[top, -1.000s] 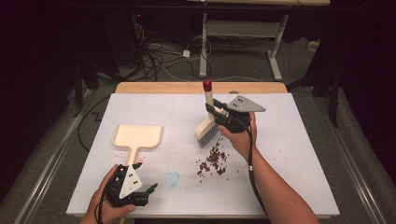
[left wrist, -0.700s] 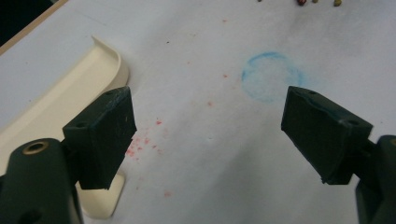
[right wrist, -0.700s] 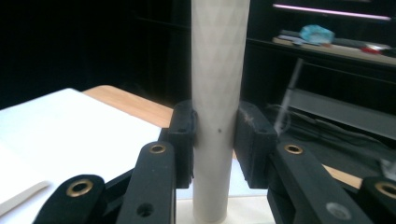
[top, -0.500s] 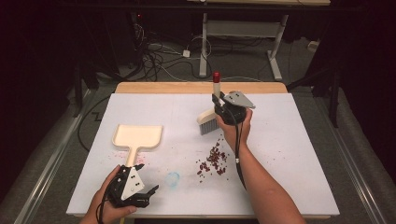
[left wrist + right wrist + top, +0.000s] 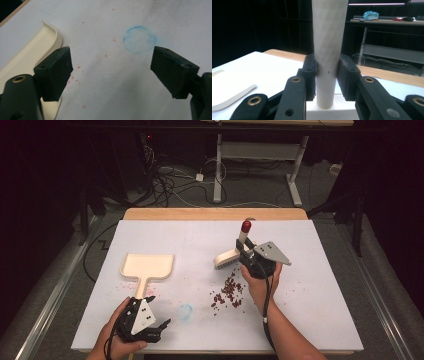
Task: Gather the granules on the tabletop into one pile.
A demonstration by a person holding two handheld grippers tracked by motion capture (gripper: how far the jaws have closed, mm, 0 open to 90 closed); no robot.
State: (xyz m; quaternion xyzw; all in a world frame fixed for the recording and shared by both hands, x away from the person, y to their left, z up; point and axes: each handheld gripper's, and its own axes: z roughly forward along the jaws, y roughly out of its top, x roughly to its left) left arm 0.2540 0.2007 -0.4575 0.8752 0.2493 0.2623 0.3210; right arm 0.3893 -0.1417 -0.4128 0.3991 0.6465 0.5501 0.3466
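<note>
Your right gripper [image 5: 245, 251] has its jaws clamped on the white handle of the brush [image 5: 231, 254], as the right gripper view shows with both pads pressed against the shaft [image 5: 327, 50]. Over the last second you have carried the brush from the upper middle of the high view down and a little right, so its bristle head now sits just above the scatter of dark red crumbs [image 5: 227, 293] in the centre of the frame. That puts you behind the pile, seemingly ready to sweep. The cream dustpan [image 5: 148, 267] lies left of centre on the white table [image 5: 320, 285], well apart from the crumbs. Your left gripper [image 5: 159, 326], at the lower left, has not moved; its jaws stand wide apart and hold nothing, with the dustpan's handle just beside it [image 5: 30, 53]. You will likely need to grasp the pan before sweeping.
</note>
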